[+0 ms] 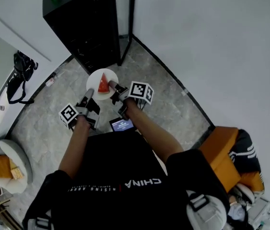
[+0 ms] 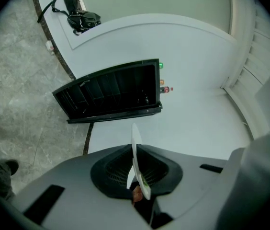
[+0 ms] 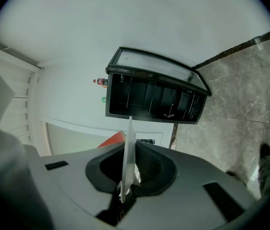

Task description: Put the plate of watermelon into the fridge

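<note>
A small white plate (image 1: 95, 80) with a red watermelon wedge (image 1: 103, 84) is carried between both grippers in front of the person. My left gripper (image 1: 90, 95) is shut on the plate's left rim (image 2: 136, 147). My right gripper (image 1: 111, 86) is shut on the plate's right rim (image 3: 128, 152), and the watermelon wedge (image 3: 112, 140) shows red behind that rim. The black fridge (image 1: 88, 23) stands ahead against the wall. Its open dark interior with wire shelves shows in the left gripper view (image 2: 113, 91) and the right gripper view (image 3: 154, 97).
A dark door frame (image 1: 128, 23) rises right of the fridge. A black bag (image 1: 21, 75) lies on a white ledge at left. A round stool (image 1: 10, 157) stands at lower left, an orange seat (image 1: 223, 152) at right. Grey marble floor (image 1: 44, 114) lies between.
</note>
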